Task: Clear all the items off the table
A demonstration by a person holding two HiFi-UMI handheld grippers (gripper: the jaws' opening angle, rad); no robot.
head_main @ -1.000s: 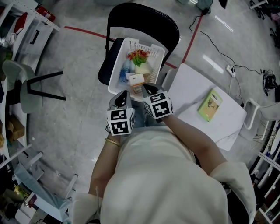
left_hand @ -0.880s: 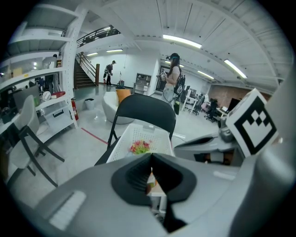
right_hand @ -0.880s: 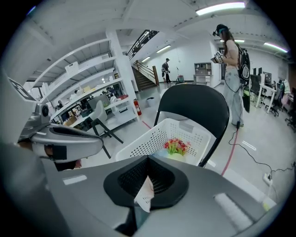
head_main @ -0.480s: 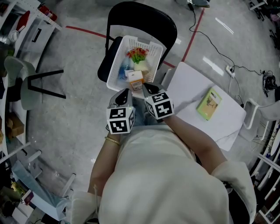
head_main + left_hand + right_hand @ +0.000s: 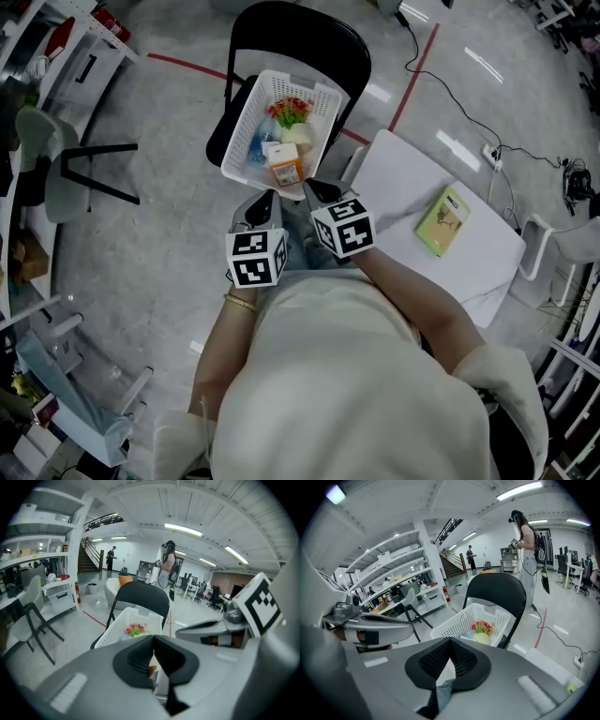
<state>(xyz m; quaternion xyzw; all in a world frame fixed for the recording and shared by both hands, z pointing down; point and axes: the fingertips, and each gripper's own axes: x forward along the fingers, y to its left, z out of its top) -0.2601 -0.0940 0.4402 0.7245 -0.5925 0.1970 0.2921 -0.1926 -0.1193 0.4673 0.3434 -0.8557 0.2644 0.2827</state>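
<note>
White basket on black chair, L hand-held gripper & R hand-held gripper closed, empty

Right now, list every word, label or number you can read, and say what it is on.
No text can be read.
Print on the orange carton in the basket: too small to read.
Print on the green packet on the table: too blurred to read.
</note>
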